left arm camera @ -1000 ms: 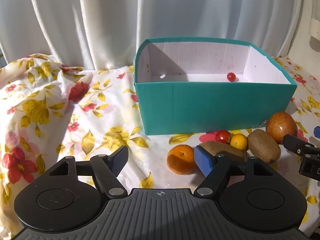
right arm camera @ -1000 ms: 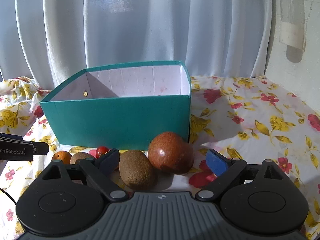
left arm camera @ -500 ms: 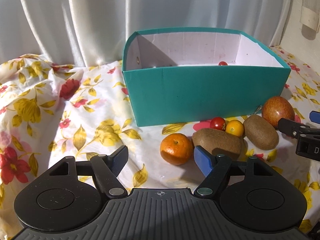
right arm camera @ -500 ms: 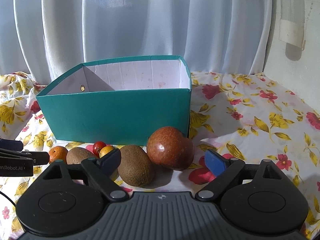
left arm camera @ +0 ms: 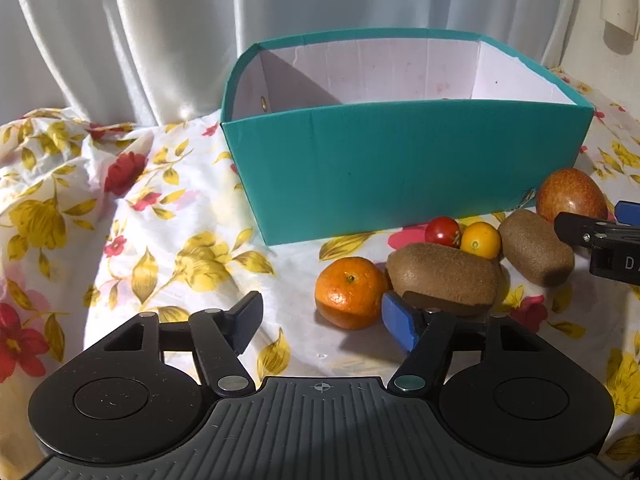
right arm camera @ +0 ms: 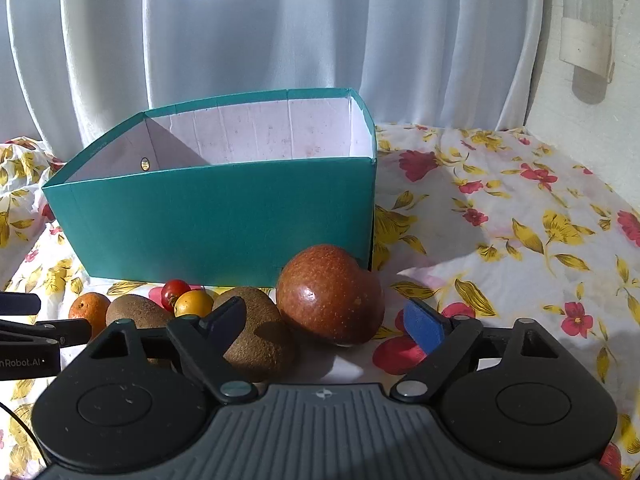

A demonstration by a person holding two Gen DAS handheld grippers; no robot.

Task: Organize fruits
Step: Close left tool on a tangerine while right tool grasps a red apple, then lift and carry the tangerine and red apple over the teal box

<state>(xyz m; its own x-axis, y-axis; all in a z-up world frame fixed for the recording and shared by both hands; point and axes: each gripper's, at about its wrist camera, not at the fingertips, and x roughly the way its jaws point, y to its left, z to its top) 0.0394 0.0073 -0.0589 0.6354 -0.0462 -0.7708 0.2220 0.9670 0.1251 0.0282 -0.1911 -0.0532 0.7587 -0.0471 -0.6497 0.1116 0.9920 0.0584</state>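
Left wrist view: left claw half-wide, jaws just been narrowing, nothing between the pads. Mandarin sits just ahead on the flowered cloth, touching the near kiwi. Best to centre on the mandarin and keep the blue pad clear of that kiwi. Count: one mandarin, two kiwis, one red tomato, one yellow tomato, one teal box.

Right wrist view: right claw wide, also just been narrowing, empty. Red-brown fruit lies between the pads, second kiwi beside it. Close gently; round skin may slip.
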